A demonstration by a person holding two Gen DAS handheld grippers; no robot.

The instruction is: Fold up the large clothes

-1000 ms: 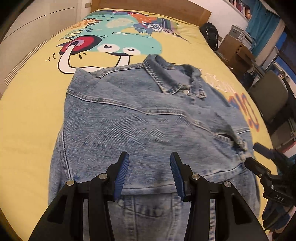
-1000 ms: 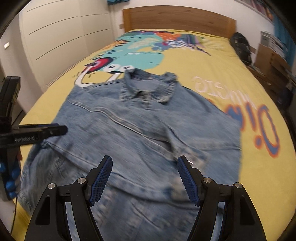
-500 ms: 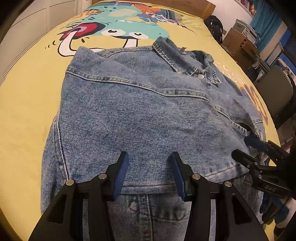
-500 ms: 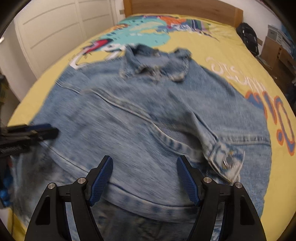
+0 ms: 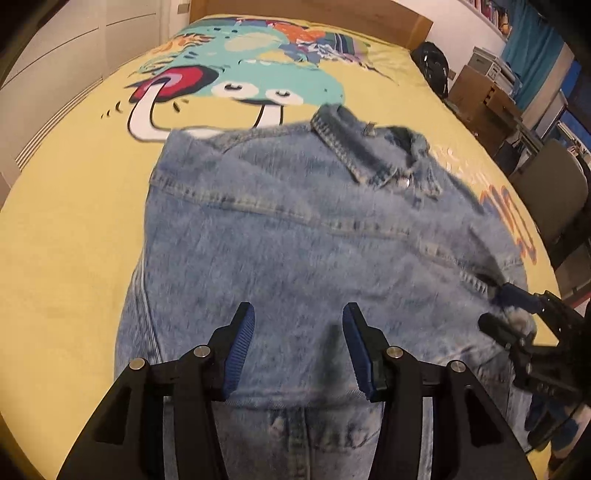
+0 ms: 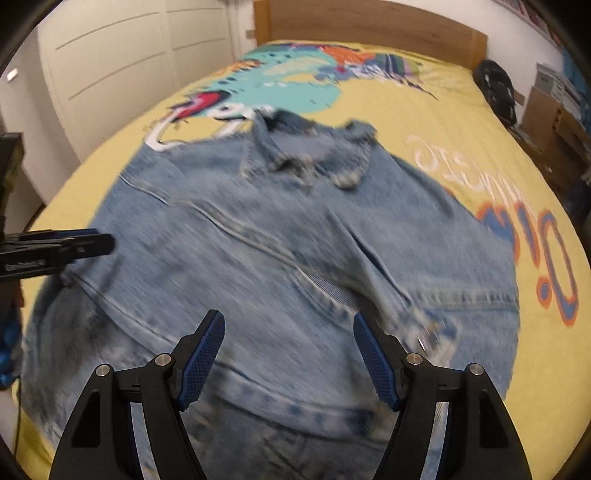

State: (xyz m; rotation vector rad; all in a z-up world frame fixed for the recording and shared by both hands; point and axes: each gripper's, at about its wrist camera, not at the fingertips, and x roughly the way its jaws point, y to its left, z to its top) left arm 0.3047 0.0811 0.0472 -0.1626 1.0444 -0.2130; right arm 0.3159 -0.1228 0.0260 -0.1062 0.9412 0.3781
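A light blue denim jacket (image 5: 314, 240) lies spread on the yellow bed cover (image 5: 66, 229), collar (image 5: 369, 155) toward the headboard and its lower part folded up over the body. My left gripper (image 5: 298, 317) hangs open just above the fold's near edge, nothing between its blue pads. My right gripper (image 6: 288, 325) is open too, wide, over the jacket (image 6: 277, 240) beside a sleeve cuff (image 6: 428, 332) with a metal button. From the left wrist view the right gripper (image 5: 498, 312) sits at the jacket's right edge. The left gripper (image 6: 99, 240) reaches in from the left of the right wrist view.
A wooden headboard (image 6: 369, 26) closes the far end of the bed. White wardrobe doors (image 6: 129, 55) stand along the left side. On the right are a black backpack (image 5: 432, 70), cardboard boxes (image 5: 480, 96) and a grey chair (image 5: 554, 192).
The right gripper has come in lower and closer over the jacket's right edge and cuff. The left gripper stays above the folded edge. The jacket lies as before.
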